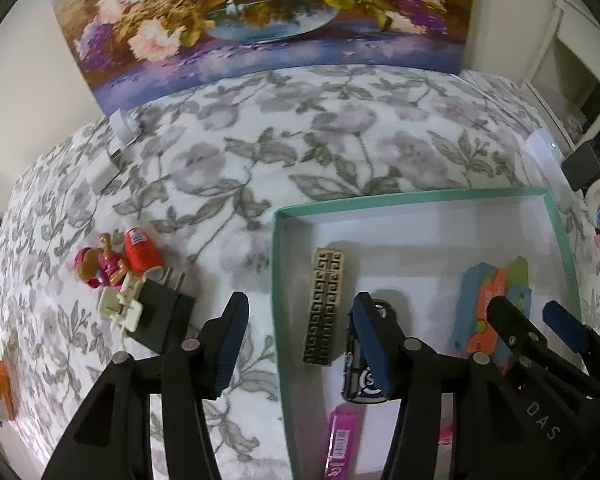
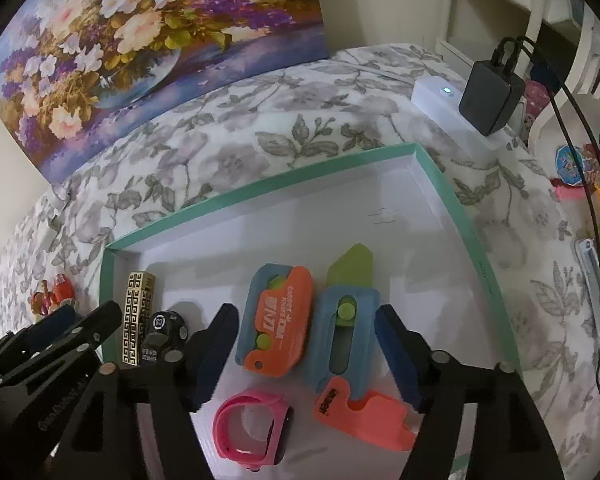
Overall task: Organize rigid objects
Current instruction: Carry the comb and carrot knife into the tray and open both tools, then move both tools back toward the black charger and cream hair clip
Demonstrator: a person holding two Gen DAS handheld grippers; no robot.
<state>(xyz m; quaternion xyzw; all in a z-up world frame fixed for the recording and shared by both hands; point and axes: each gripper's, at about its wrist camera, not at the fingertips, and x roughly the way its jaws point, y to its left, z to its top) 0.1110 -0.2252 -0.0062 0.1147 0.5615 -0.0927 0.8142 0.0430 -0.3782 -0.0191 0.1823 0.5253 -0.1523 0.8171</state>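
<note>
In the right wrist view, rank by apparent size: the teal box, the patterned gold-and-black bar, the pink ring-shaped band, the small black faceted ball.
1. Teal box, clearly largest.
2-3. Patterned gold-and-black bar and pink ring-shaped band: similar; the band sits nearer the camera, so unranked.
4. Small black faceted ball, smallest.

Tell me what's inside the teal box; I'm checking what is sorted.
The teal box holds a patterned gold bar, a dark toy car, two orange-and-blue toy knives, and a pink band. Gripper fingers cover parts of its near floor.
</note>
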